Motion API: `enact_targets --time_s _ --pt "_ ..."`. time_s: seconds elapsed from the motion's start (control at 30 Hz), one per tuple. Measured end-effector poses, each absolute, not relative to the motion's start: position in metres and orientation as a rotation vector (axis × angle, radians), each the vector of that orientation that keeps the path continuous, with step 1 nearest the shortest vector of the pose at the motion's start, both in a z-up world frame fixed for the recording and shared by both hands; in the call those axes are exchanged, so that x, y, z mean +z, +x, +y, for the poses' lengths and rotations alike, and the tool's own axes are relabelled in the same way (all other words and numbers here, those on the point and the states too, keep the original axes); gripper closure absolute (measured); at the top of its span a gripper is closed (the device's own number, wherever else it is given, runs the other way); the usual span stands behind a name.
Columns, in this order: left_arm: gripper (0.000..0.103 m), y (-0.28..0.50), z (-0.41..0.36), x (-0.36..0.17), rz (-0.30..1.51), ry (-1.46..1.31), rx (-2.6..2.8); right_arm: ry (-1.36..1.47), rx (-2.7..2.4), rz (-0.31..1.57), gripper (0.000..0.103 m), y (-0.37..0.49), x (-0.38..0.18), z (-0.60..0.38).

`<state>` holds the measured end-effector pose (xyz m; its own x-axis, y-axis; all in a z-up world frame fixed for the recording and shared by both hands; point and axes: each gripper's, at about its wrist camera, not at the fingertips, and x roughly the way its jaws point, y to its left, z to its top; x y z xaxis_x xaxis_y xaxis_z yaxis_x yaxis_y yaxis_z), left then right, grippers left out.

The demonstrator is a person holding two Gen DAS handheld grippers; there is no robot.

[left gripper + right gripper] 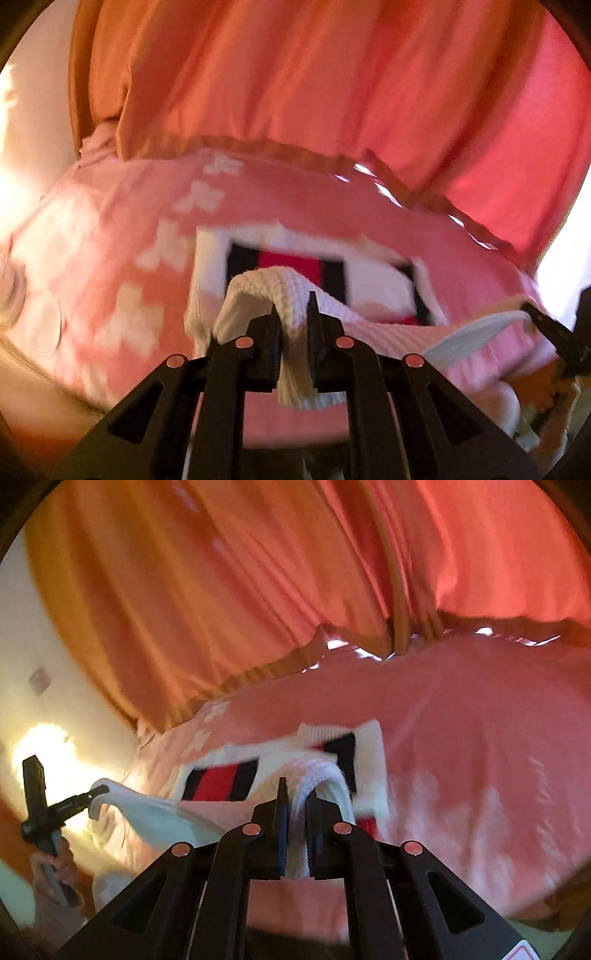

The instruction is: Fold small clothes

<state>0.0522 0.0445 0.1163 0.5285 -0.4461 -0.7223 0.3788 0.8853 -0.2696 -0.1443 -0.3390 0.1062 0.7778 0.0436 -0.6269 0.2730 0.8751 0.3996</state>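
Orange-red curtains (pixel 295 74) hang behind a bed spread with a pink blanket patterned in white shapes (pixel 122 258), and on it lies a white knitted garment with black and red stripes (pixel 291 264). Lifted above the blanket is a white ribbed knit piece (pixel 280 291), apparently part of a small garment or a sock; how it joins the striped piece cannot be told through the blur. It stretches between the two tools: the left gripper (pixel 293 321) has its jaws nearly closed, pinching one bunched end, and the right gripper (pixel 295 805) likewise clamps the other end tightly. In the right wrist view the left tool and the person's hand (pixel 51 864) holding it show at the far left, the white fabric drawn to its tip. Judging by this, the fold is at an early or middle stage: the piece is held up by both ends, not laid flat or doubled, so laying and creasing appear left to do. No readable brand, label or writing shows; a sticker corner (pixel 517 952) at the right tool's base is illegible.
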Motion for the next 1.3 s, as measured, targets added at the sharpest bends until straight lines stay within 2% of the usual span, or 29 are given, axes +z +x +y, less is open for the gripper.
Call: enact_targets --time_s 0.13,0.27,0.43,0.5,0.6,0.63,0.67,0.7,0.73,0.8,0.9,1.13,1.23,1.3 --pt "0.092 0.142 0.009 0.06 0.98 -0.068 -0.379 0.609 -0.174 0.781 0.096 -0.053 0.049 -0.382" --pt "0.092 0.19 -0.006 0.009 1.054 -0.062 -0.311 0.655 -0.212 0.871 0.096 -0.001 0.002 -0.409" --pt "0.092 0.214 -0.005 -0.03 1.136 -0.085 -0.3 0.713 -0.189 0.956 0.095 0.028 -0.033 -0.423" --pt "0.09 0.218 -0.008 -0.033 1.132 -0.077 -0.307 0.756 -0.165 0.953 0.09 0.031 -0.039 -0.426" --pt "0.081 0.221 -0.004 -0.028 1.107 -0.146 -0.341 0.819 -0.129 0.877 0.081 0.026 -0.024 -0.43" --pt "0.078 0.224 -0.001 -0.025 1.096 -0.181 -0.344 0.829 -0.114 0.826 0.069 0.022 -0.014 -0.433" --pt "0.066 0.225 0.004 -0.02 1.072 -0.221 -0.342 0.829 -0.114 0.781 0.052 0.019 -0.007 -0.437" --pt "0.052 0.225 0.012 -0.013 1.03 -0.254 -0.324 0.813 -0.132 0.711 0.044 0.01 0.006 -0.441" --pt "0.048 0.224 0.021 -0.004 0.975 -0.279 -0.288 0.795 -0.145 0.665 0.037 0.004 0.013 -0.444" --pt "0.038 0.222 0.033 0.008 0.905 -0.298 -0.254 0.753 -0.157 0.651 0.037 -0.002 0.02 -0.446" --pt "0.037 0.216 0.036 0.011 0.91 -0.255 -0.313 0.66 -0.199 0.76 0.037 -0.005 0.009 -0.44" --pt "0.039 0.211 -0.004 -0.025 1.052 -0.043 -0.378 0.503 -0.154 0.935 0.038 0.008 -0.014 -0.417" --pt "0.052 0.21 -0.017 -0.037 1.094 -0.02 -0.398 0.492 -0.145 0.957 0.039 0.013 -0.02 -0.414" --pt "0.085 0.211 -0.022 -0.042 1.108 0.024 -0.362 0.466 -0.138 0.978 0.055 0.02 -0.027 -0.408"
